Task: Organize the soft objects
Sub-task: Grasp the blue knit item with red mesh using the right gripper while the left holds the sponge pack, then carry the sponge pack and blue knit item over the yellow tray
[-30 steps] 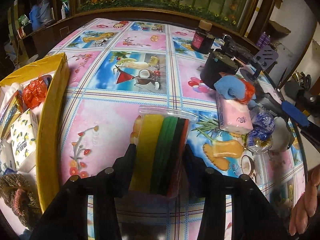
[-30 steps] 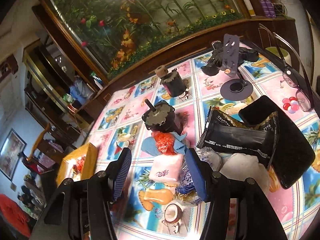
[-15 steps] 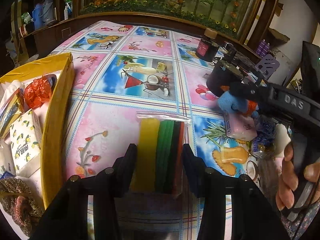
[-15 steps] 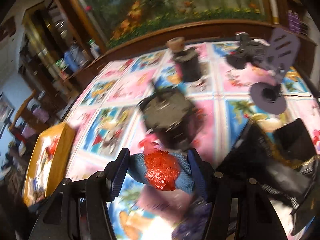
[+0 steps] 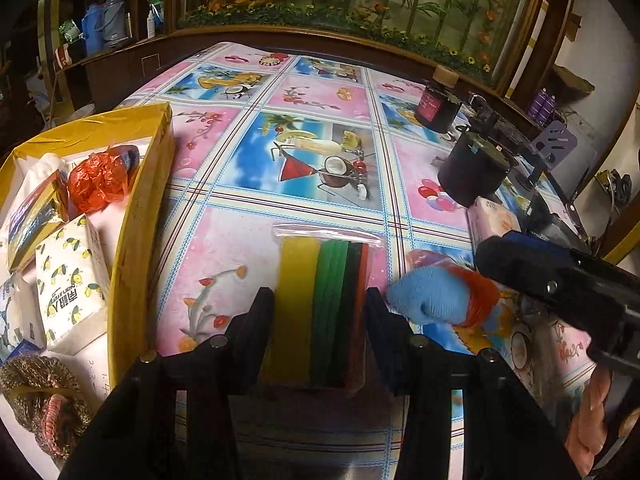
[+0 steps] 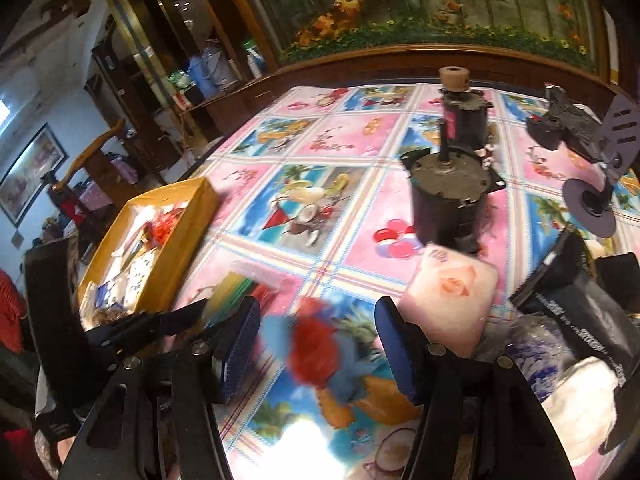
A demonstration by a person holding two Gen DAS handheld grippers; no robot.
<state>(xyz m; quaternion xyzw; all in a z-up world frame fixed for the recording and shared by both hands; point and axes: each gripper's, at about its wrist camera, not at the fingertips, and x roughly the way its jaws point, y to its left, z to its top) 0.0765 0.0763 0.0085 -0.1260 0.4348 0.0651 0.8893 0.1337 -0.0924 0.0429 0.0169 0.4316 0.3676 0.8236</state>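
My left gripper [image 5: 320, 316] is shut on a clear bag of yellow, green and red sponge pads [image 5: 324, 300], held just above the patterned tablecloth [image 5: 280, 152]. A blue cloth with a red plastic wrap [image 5: 440, 300] hangs to its right, under my right gripper. In the right wrist view that blue and red bundle [image 6: 320, 344] sits blurred between the wide-spread fingers of my right gripper [image 6: 316, 344]; I cannot tell if the pads touch it. A pink tissue pack [image 6: 448, 300] lies just right of it. The yellow box [image 5: 136, 216] of soft items stands at the left.
A black motor [image 6: 448, 200], a dark jar with a cork lid [image 6: 464, 108], a purple phone stand [image 6: 592, 200], a black foil bag [image 6: 580, 312] and a white cloth [image 6: 580, 400] crowd the table's right side. The box holds tissue packs [image 5: 68, 280] and a scourer [image 5: 36, 384].
My right gripper has swung left with the blue and red bundle, from over the right-hand pile to beside my left gripper. My left gripper still holds the sponge bag.
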